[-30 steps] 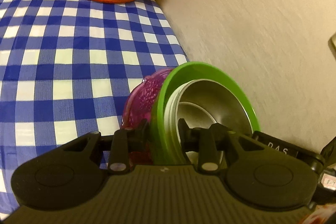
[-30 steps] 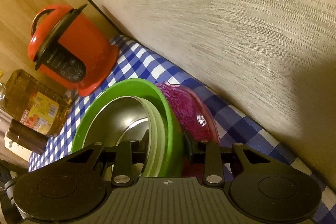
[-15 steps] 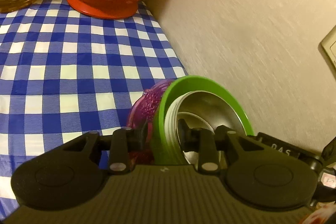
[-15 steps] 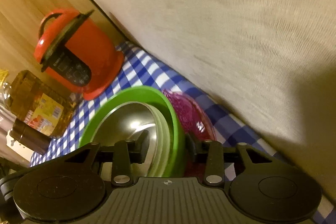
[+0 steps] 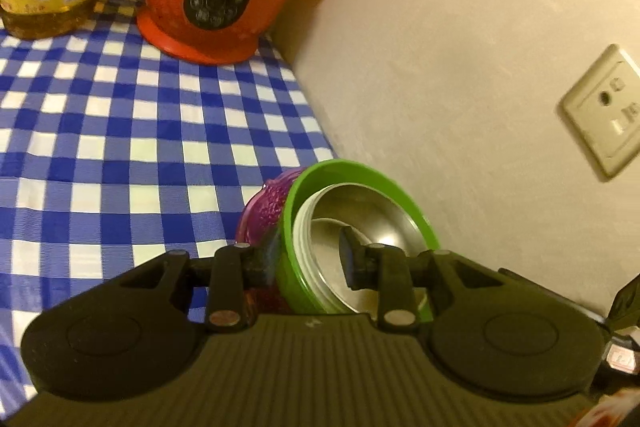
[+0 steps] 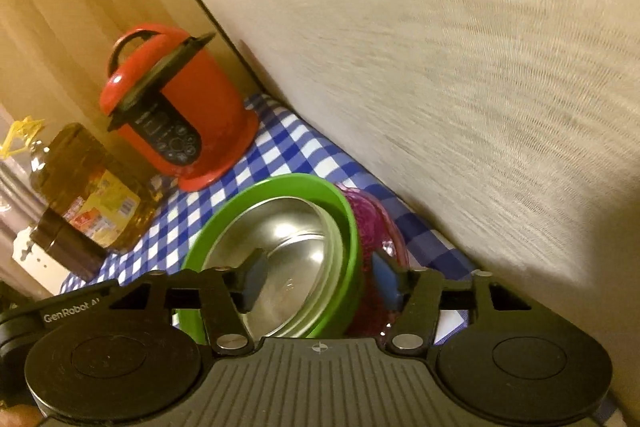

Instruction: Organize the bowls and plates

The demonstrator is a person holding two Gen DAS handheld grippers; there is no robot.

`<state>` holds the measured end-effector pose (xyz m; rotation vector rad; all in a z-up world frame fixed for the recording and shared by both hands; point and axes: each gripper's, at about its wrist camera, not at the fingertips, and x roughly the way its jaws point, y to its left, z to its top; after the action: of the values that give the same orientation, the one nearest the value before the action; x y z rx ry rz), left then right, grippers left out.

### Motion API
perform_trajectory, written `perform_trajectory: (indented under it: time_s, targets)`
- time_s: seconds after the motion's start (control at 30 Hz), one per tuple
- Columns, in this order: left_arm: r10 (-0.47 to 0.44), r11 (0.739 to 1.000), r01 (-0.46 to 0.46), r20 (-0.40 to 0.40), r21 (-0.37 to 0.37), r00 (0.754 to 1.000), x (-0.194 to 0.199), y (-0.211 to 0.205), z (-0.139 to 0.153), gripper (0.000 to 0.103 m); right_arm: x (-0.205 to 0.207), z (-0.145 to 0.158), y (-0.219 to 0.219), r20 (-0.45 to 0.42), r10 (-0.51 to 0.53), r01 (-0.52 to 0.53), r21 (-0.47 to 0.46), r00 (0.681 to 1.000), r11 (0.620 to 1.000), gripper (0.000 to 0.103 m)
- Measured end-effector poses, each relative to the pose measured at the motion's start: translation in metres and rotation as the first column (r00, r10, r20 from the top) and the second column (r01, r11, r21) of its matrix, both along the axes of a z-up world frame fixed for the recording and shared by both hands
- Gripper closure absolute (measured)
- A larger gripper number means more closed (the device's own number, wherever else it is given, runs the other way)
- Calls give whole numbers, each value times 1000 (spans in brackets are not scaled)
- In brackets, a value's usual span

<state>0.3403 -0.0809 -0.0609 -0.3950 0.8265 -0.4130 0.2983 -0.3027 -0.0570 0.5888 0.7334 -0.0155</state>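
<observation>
Steel lines the innermost bowl (image 5: 360, 211), which is nested in a green bowl (image 6: 280, 187) with a purple bowl (image 6: 376, 227) outermost, all tipped on edge beside the wall (image 5: 440, 87) on the checked cloth (image 5: 120, 147). Stacking appears done; setting the stack down remains. The stack's rim is clamped by the left claw (image 5: 304, 263). The right claw (image 6: 316, 283) has just been opening, its pads clear either side of the rim.
</observation>
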Motion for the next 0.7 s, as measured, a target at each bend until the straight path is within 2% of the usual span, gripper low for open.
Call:
perform_trajectory:
  time_s: [0.03, 0.1, 0.23, 0.5, 0.7]
  targets:
    - [6, 1000, -6, 9, 3, 1000, -5, 1, 4, 72, -3, 3, 2, 7, 9, -9, -8, 1000, 1000, 42]
    - [25, 1000, -25, 31, 11, 999, -18, 3, 11, 62, -9, 10, 5, 13, 23, -23, -28, 1000, 999, 41]
    - [38, 998, -40, 40, 40, 998, -46, 4, 21, 59, -25, 22, 12, 23, 37, -36, -68, 999, 997, 40]
    - [85, 991, -91, 67, 101, 994, -93, 11, 39, 39, -60, 45, 19, 27, 86, -83, -93, 996, 992, 40]
    - [108, 979, -122, 97, 160, 989, -126, 17, 54, 30, -91, 54, 24, 3, 77, -77, -86, 997, 993, 40]
